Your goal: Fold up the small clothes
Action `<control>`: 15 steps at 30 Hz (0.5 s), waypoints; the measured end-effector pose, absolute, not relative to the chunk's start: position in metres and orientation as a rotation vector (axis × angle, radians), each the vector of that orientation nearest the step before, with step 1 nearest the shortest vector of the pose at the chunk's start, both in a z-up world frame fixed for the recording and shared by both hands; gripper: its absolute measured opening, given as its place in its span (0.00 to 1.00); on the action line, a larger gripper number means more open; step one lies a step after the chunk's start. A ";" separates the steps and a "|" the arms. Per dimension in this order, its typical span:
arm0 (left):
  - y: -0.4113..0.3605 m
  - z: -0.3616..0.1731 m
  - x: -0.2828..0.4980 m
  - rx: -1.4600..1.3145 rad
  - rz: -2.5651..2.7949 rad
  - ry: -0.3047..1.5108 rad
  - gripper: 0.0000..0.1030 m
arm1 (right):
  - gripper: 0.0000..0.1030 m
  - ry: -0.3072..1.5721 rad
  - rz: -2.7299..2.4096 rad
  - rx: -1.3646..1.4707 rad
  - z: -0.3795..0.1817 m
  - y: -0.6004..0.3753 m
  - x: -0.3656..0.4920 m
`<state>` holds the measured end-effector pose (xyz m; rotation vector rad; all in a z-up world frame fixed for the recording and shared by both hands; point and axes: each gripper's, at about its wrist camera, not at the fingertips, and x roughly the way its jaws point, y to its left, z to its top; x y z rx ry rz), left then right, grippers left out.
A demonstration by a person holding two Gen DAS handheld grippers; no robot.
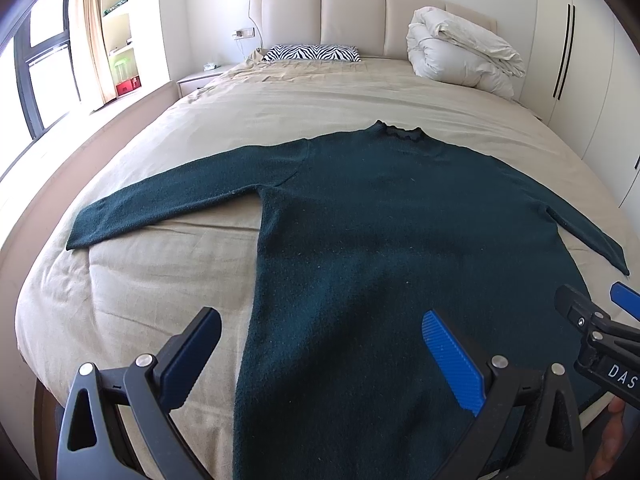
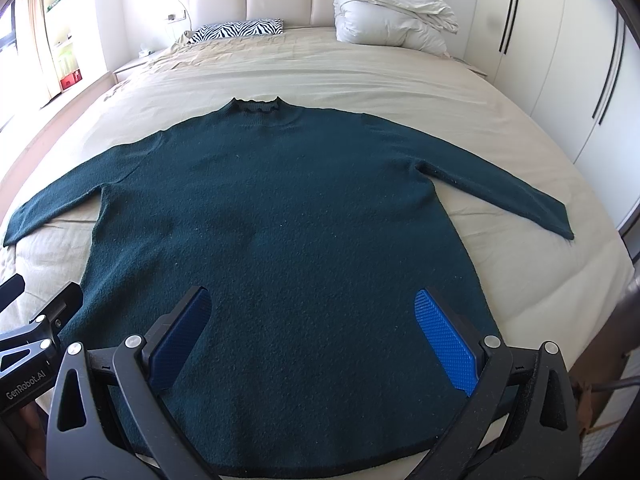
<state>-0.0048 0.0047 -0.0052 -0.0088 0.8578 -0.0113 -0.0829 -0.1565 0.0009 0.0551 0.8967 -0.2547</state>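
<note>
Dark green sweater (image 2: 280, 216) laid flat on bed (image 2: 400, 76), front up, collar toward headboard, both sleeves spread outward. Hem partly cut off by left gripper's frame in left view; fully seen in right view. Left gripper (image 1: 320, 356) held wide open above lower left edge of sweater, nothing grasped. Right gripper (image 2: 316, 332) likewise spread open over lower middle, empty. Whether fingers touch fabric cannot be told. Folded duvet (image 2: 392, 12) and striped pillow (image 2: 240, 29) seen near headboard.

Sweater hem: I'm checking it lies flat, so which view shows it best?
The right wrist view: the sweater hem curves across the bottom. The left wrist view cuts it off below the frame.
</note>
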 end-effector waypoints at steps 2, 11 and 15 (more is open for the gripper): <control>0.006 -0.007 -0.003 -0.011 -0.013 0.860 1.00 | 1.00 0.897 -0.254 0.055 0.001 -0.156 -0.083; 0.006 -0.007 -0.004 -0.011 -0.013 0.860 1.00 | 1.00 0.900 -0.254 0.055 -0.001 -0.155 -0.083; 0.006 -0.006 -0.004 -0.011 -0.012 0.860 1.00 | 1.00 0.900 -0.255 0.056 0.000 -0.156 -0.083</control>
